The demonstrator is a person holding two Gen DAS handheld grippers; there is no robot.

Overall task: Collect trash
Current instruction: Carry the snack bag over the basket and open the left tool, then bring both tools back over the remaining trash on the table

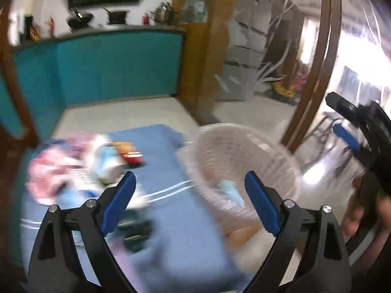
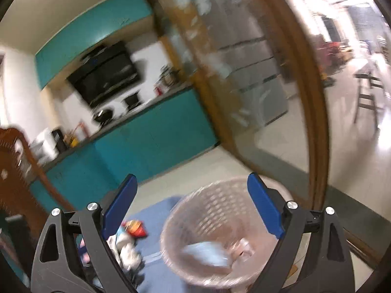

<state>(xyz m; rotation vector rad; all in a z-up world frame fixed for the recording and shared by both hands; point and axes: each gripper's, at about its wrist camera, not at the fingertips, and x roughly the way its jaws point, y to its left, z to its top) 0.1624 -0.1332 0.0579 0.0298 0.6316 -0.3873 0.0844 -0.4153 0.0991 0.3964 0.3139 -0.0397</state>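
Note:
A pale pink mesh bin (image 1: pixel 240 168) stands at the right edge of a blue-covered table (image 1: pixel 176 232); a light blue wrapper (image 1: pixel 229 191) lies inside it. The bin also shows in the right wrist view (image 2: pixel 215 239) with the blue wrapper (image 2: pixel 207 255) in it. A pile of trash (image 1: pixel 80 163) lies on the table's left: pink and white wrappers and a red-orange snack packet (image 1: pixel 129 152). My left gripper (image 1: pixel 190 197) is open and empty above the table. My right gripper (image 2: pixel 191 207) is open and empty above the bin; it shows at the right edge of the left wrist view (image 1: pixel 352 131).
Teal kitchen cabinets (image 1: pixel 117 68) stand behind the table. A wooden-framed etched glass partition (image 1: pixel 268 48) stands to the right. A dark wooden chair (image 2: pixel 17 171) is at the left. Both views are motion-blurred.

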